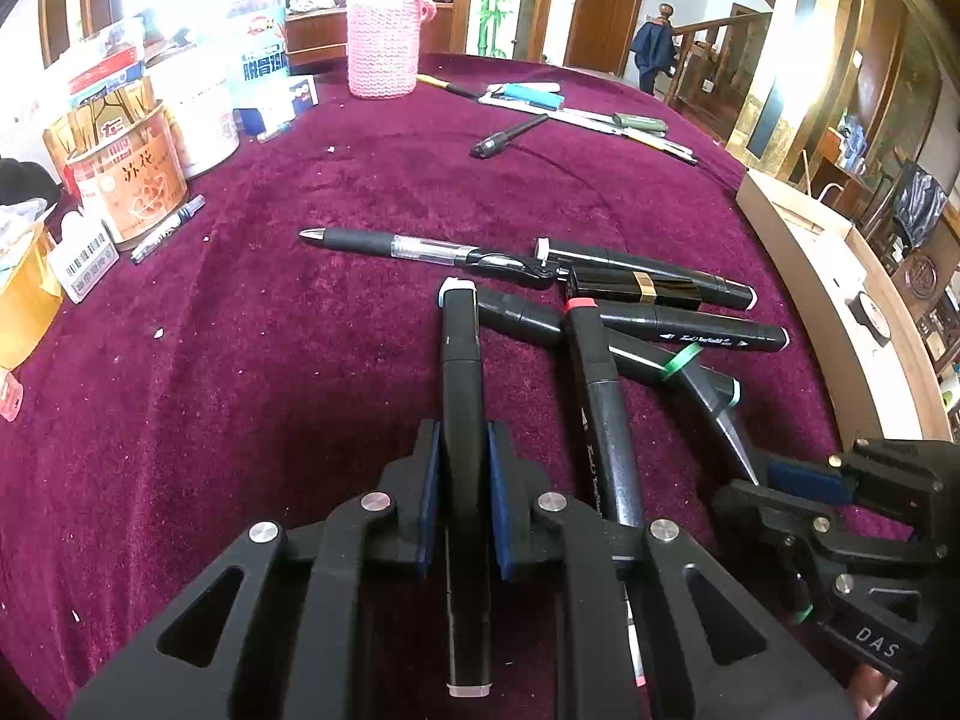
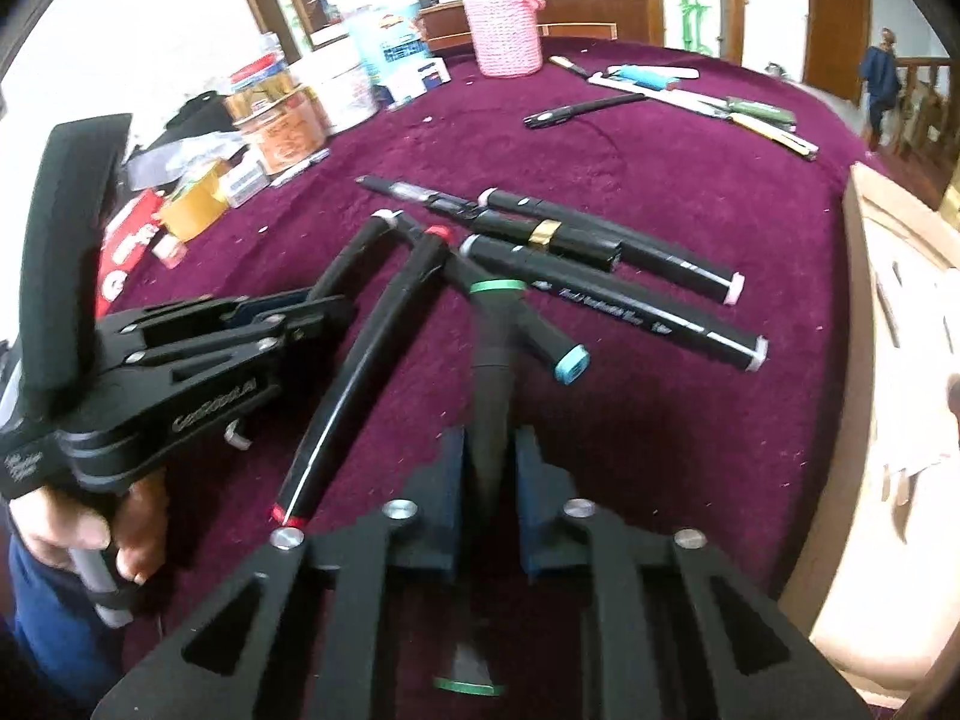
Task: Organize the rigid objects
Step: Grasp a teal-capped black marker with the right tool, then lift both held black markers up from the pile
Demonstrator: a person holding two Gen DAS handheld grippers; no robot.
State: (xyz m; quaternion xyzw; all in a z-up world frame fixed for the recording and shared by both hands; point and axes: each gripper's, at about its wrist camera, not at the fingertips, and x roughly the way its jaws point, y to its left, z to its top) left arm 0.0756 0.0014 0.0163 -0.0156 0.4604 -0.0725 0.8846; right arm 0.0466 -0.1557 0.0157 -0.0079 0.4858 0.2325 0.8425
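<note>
While both handheld claws rested low over the maroon velvet-covered table (image 1: 240, 390), each was clamped on a marker from the loose heap near the table's right edge. The left gripper (image 1: 465, 468) had its blue pads pressed against the sides of a black marker with a white end cap (image 1: 461, 360), which lay lengthwise between the jaws and pointed toward the far edge. The right gripper (image 2: 489, 468) was closed on a black marker with a green ring (image 2: 493, 348), whose far end lay across the other pens. Just beside the white-capped one lay a black marker with a red collar (image 1: 600, 396), and beyond it sat more black markers (image 1: 690, 324) and a clear-barrelled gel pen with a black grip (image 1: 408, 247), touching or overlapping one another. A person's hand (image 2: 90, 534) gripped the left tool's handle. Toward the far edge stood a pink knitted cup-shaped holder (image 1: 384, 42), with a scatter of other pens and stationery (image 1: 576, 114) near the far right edge. Orange tins and packets (image 1: 129, 180) crowded the far left corner. A pale wooden box (image 1: 840, 276) sat at the right edge.
</note>
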